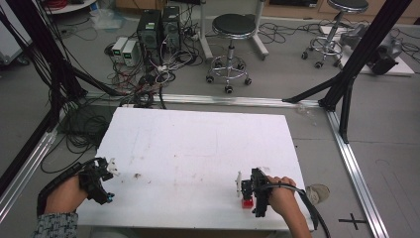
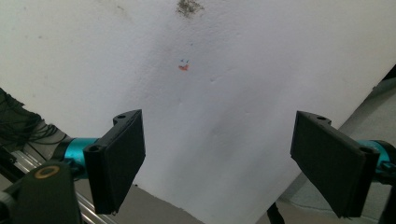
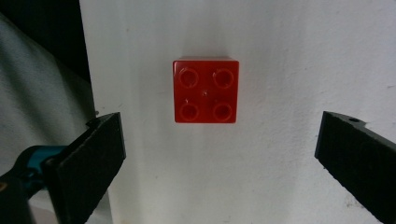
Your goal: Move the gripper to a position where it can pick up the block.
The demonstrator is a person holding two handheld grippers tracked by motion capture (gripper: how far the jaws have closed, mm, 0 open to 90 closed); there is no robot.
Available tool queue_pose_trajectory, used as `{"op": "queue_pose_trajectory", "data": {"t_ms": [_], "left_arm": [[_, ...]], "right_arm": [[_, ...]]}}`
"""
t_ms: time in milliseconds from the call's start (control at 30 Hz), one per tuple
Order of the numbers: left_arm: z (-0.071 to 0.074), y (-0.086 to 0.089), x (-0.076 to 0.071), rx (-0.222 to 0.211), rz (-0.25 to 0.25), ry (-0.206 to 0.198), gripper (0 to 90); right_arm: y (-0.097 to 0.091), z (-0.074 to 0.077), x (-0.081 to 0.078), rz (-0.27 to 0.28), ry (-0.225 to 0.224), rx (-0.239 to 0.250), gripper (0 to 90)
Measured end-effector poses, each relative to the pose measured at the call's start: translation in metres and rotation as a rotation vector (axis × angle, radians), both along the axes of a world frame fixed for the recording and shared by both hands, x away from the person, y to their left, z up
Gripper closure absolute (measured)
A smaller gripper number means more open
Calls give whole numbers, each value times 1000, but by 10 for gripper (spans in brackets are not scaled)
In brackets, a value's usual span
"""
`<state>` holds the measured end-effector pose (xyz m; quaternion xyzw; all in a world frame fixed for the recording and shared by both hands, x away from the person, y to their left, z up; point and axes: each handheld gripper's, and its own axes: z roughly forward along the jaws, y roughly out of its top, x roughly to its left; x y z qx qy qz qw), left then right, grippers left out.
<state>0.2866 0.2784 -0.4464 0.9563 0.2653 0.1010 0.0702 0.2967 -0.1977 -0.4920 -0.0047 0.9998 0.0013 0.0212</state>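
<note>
Red brick (image 3: 206, 90) lies beneath the right gripper's (image 3: 219, 163) spread jaws.

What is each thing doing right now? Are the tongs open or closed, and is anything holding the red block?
Left tongs: open, nothing between the jaws, over the white table.
Right tongs: open, pointing down at the block, not touching it.
Red block: lying flat on the table near its edge, four studs up, free.
</note>
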Motion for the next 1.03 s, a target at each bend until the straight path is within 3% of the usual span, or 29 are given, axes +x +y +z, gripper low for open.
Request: {"op": "queue_pose_trajectory", "data": {"t_ms": [167,267,633,1033], "left_arm": [[0,0,0,4,-3,-4,184],[-1,-1,0,3,-2,-4,185],[0,1,0,-1,1,0,185],[-1,-1,0,1,2,0,185]], "right_arm": [[3,-10,0,-10,24,29,10],[7,-16,1,-10,13,44,10],[13,-34,0,-7,29,5,10],[13,-36,-3,-3,30,19,10]]}}
